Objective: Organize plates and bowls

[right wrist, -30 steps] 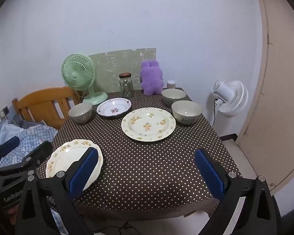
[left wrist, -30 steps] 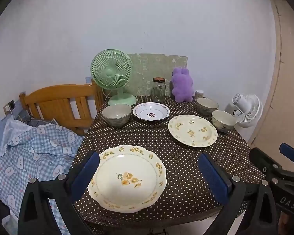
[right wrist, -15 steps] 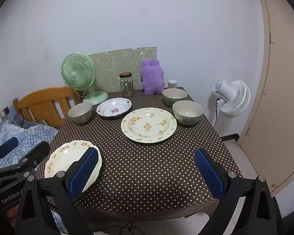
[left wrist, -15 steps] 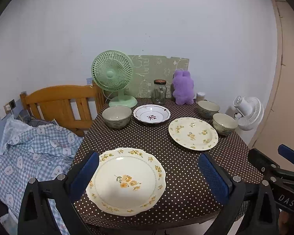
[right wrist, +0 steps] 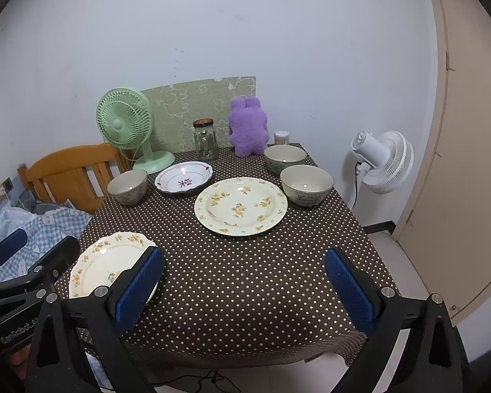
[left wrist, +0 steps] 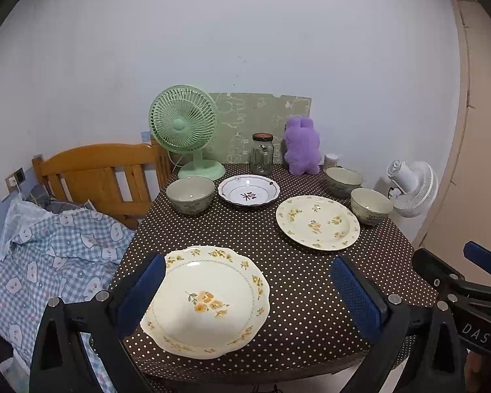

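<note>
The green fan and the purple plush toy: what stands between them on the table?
A glass jar with a dark lid stands between the green fan and the purple plush toy, in front of the green board. Both wrist views show it.

"DAS" in white on the right gripper (left wrist: 474, 298) body, lower right of left wrist view. "GenRobot.A…", partly cut off, on the left gripper (right wrist: 19, 262) body, lower left of right wrist view.

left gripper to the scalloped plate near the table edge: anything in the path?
Nothing visible. The left gripper is open, its pads flanking the scalloped plate in view, with only bare dotted tablecloth around it. Bowls and the other plates sit farther back.
</note>
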Available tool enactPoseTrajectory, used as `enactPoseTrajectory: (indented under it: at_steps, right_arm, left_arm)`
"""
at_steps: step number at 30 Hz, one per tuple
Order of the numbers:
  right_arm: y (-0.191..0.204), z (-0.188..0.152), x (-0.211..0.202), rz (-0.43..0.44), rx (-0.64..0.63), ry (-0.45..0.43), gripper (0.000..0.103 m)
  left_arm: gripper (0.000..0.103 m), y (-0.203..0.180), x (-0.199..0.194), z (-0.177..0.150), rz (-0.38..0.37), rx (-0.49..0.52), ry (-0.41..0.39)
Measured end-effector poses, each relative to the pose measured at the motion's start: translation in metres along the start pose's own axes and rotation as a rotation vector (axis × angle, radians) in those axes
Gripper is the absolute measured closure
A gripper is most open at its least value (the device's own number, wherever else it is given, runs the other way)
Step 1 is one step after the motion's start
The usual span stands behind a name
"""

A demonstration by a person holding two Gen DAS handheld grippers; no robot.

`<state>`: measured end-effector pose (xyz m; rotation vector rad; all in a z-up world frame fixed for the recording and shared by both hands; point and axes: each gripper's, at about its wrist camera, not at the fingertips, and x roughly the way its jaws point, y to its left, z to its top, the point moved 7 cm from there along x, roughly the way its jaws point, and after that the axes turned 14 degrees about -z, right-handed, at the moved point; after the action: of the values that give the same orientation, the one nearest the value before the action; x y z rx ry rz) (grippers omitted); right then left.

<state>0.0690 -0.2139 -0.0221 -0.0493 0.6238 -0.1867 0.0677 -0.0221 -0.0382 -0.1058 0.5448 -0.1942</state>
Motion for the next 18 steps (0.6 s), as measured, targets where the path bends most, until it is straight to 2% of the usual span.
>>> enactPoseTrajectory:
  at_steps: [18]
  right_arm:
    - [-0.0096,-0.0043,0.0020,-0.010,0.002,0.000,0.003]
  left_arm:
    - [0.002,-0.0100,0.0015,-0.0025,0.001,0.006,-0.004]
